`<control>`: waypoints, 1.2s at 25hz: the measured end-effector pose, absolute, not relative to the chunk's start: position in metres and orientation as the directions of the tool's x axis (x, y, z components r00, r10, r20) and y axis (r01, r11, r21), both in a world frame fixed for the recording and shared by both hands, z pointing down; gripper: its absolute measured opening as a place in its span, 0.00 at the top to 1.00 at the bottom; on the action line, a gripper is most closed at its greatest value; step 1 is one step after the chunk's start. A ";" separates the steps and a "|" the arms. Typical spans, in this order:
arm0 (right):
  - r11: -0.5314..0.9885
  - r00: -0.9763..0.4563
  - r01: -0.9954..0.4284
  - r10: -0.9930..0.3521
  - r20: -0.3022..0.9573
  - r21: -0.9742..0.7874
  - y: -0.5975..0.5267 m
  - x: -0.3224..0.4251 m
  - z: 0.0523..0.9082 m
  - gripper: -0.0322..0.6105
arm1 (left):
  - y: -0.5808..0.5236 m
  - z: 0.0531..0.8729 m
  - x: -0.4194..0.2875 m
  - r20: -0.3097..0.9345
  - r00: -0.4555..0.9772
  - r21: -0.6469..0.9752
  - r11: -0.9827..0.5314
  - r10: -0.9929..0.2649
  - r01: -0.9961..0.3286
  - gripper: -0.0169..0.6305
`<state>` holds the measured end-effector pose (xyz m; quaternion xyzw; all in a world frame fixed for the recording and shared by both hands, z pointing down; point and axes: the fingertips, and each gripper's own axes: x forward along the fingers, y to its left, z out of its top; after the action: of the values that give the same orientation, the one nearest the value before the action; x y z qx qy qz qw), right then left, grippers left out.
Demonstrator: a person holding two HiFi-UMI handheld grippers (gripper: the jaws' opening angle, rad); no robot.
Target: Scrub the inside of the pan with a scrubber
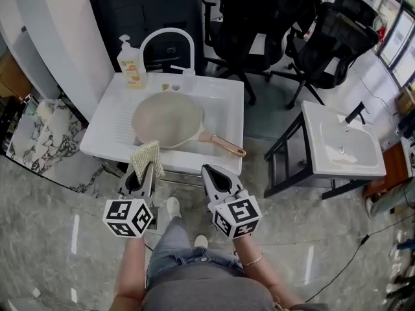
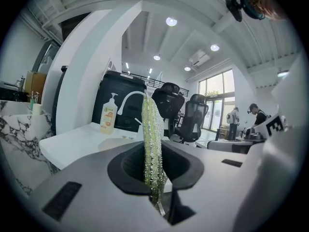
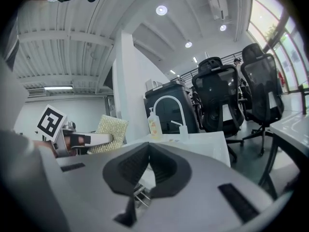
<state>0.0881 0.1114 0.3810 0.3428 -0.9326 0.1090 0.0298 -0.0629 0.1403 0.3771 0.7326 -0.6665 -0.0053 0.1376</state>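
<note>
One pan [image 1: 167, 118], handle [image 1: 224, 146] pointing near-right, left gripper [image 1: 148, 168] clamping upright scrubber [image 1: 147, 154], right gripper [image 1: 209, 171] closed empty

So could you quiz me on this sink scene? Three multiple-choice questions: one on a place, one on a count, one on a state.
1. Where is the pan?
A) in the near sink
B) on the floor
C) on a chair

2. How many white sinks show in the head view?
A) one
B) two
C) three

3. The left gripper is:
A) open and empty
B) shut on the scrubber
C) shut on the soap bottle

Answers:
1 A, the pan lies in the basin.
2 B, a second sink stands to the right.
3 B, its jaws pinch the scrubber edge-on.
</note>
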 end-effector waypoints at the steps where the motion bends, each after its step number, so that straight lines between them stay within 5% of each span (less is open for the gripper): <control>1: 0.733 -0.757 -0.654 -0.640 0.133 -0.188 0.105 0.087 0.382 0.93 | 0.133 0.380 -0.064 0.183 0.122 0.206 -0.084 -0.976 -0.975 0.87; 30: 0.377 -0.416 -0.908 -0.859 0.298 -0.181 -0.108 0.038 0.416 0.93 | -0.125 0.430 -0.116 0.338 0.536 0.246 -0.477 -0.774 -0.844 0.87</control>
<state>0.0379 -0.1083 0.4160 0.5346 -0.8263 0.1595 0.0772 -0.1160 -0.1255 0.4305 0.8546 -0.4731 0.0903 0.1940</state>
